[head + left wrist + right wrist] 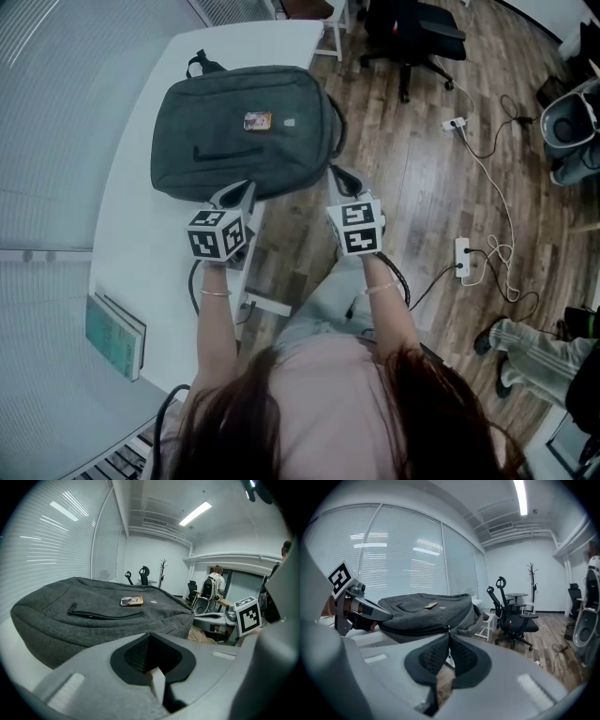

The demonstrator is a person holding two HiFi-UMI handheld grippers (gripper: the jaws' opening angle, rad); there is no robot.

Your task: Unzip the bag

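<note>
A grey backpack (244,122) lies flat on the white table (141,253), with its front pocket zip (105,616) closed. My left gripper (242,192) is shut at the bag's near edge. In the left gripper view its pads (140,651) meet in front of the bag (93,611), and I cannot see whether fabric is caught. My right gripper (339,176) is at the bag's near right corner. In the right gripper view its jaws (449,635) are shut, with the small zipper pull (449,629) of the side zip at their tips.
A teal book (114,336) lies on the table's near left part. A black office chair (412,37) stands on the wood floor beyond the table. A power strip (462,258) with cables lies to the right. Another person's leg (525,347) shows at lower right.
</note>
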